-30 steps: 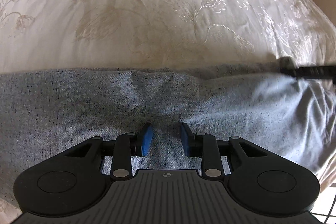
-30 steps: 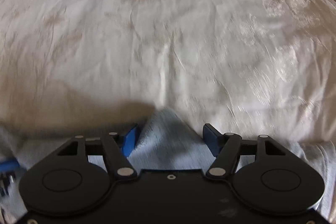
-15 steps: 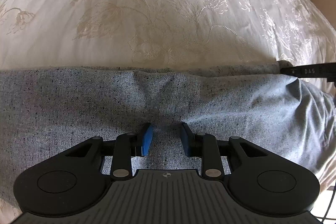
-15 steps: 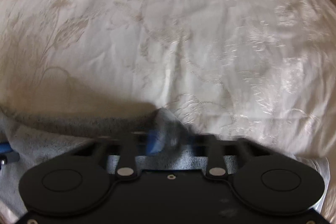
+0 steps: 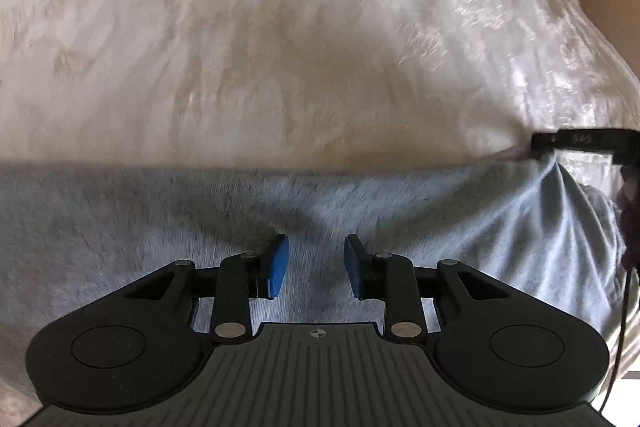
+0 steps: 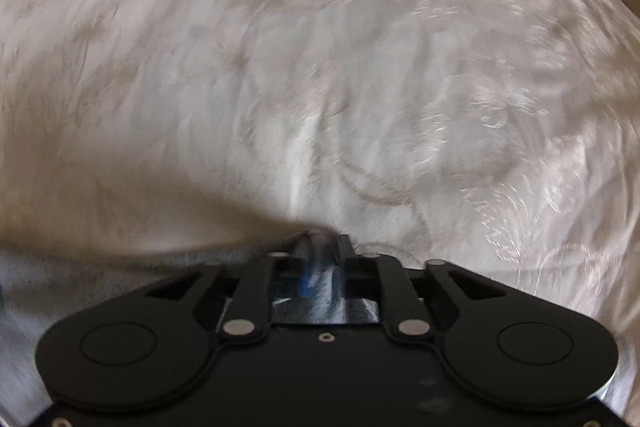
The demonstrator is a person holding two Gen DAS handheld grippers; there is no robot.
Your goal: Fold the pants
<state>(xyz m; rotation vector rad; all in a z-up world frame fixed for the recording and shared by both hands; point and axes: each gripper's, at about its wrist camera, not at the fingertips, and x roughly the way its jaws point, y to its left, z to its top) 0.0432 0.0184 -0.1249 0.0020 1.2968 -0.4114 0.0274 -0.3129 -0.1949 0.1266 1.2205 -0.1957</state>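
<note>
Mid-fold: grey pants (image 5: 168, 227) flat across bed (image 5: 280, 47), right claw (image 6: 322, 259) clenched on far edge, left claw (image 5: 312, 265) released over cloth w/ gap btwn pads; next prob pinch left, then carry edge over evenly.

The pants (image 5: 120, 227) are grey heathered knit cloth, matt and slightly fuzzy. Beyond them, the bedspread (image 5: 280, 47) is cream woven cloth with a satin sheen and embroidered floral figures. The left gripper (image 5: 314, 267) has matt black plastic arms, blue rubbery-looking pads (image 5: 279, 267) and shiny metal pivot pins.
</note>
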